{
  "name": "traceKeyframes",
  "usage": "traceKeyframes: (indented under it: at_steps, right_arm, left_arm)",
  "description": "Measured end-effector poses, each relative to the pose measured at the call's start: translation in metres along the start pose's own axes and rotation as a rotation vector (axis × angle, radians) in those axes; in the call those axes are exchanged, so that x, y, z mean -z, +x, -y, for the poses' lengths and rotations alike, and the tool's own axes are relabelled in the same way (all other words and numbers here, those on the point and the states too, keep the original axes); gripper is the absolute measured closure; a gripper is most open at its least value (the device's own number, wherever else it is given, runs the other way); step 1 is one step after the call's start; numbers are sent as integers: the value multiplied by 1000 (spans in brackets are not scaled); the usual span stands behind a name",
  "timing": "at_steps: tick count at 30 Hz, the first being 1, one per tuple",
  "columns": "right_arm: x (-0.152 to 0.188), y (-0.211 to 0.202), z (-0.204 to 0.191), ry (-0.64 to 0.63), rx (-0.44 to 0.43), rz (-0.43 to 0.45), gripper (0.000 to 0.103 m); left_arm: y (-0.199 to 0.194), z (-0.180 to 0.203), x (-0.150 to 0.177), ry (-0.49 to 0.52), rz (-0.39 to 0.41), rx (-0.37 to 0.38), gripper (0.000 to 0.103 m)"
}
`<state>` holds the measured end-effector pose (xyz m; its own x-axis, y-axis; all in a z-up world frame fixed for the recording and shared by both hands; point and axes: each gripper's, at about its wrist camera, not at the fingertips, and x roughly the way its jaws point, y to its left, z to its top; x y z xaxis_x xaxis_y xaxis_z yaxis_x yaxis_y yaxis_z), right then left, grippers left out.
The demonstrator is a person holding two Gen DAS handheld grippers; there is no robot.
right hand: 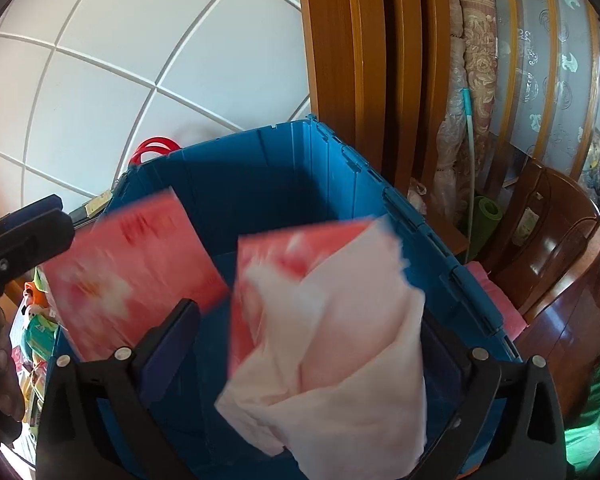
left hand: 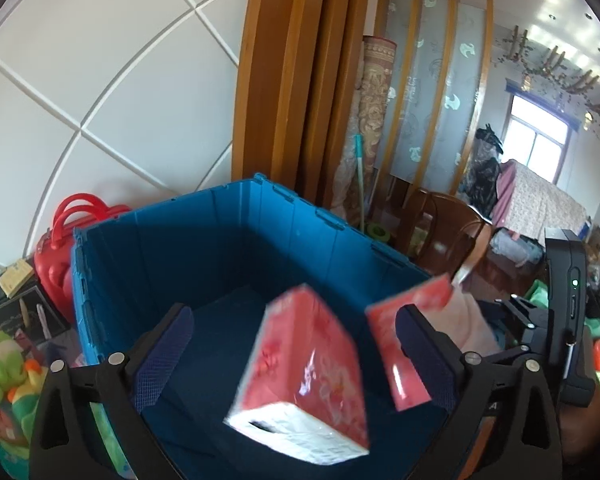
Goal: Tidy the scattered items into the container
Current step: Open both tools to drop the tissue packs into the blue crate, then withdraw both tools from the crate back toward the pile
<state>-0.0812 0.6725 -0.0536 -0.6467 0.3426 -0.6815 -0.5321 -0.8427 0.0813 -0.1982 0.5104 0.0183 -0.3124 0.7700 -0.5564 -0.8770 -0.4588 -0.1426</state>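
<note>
A blue plastic crate [left hand: 236, 216] stands open below both grippers; it also shows in the right wrist view [right hand: 284, 152]. My left gripper [left hand: 296, 356] is open, and a red tissue pack [left hand: 304, 376] is blurred in mid-air between its fingers over the crate. My right gripper [right hand: 312, 344] is open too. A second red tissue pack with a white tissue sticking out [right hand: 332, 320] is blurred between its fingers; it appears in the left wrist view [left hand: 404, 340]. The first pack shows at the left [right hand: 132, 272].
A red plastic case [left hand: 60, 256] and stuffed toys [left hand: 8, 376] lie left of the crate. Wooden panels [left hand: 284, 80], a rolled rug [left hand: 372, 92] and a wooden chair [right hand: 560, 248] stand behind and right. The white tiled wall is behind.
</note>
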Motion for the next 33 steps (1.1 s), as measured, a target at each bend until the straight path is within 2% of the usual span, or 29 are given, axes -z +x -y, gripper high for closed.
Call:
traceKeyframes:
  at_steps: [11, 18, 26, 33]
  right_arm:
    - [2, 3, -7, -1, -21, -5, 0]
    - [6, -1, -21, -35, -64, 9, 0]
    - [12, -6, -63, -123, -131, 12, 0]
    - [21, -19, -114, -191, -168, 24, 0]
  left_arm:
    - [-7, -22, 4, -54, 10, -22, 1]
    - [-28, -36, 19, -95, 9, -71, 1]
    - [-74, -61, 51, -147, 20, -188, 1]
    - [-120, -97, 85, -224, 40, -248, 1]
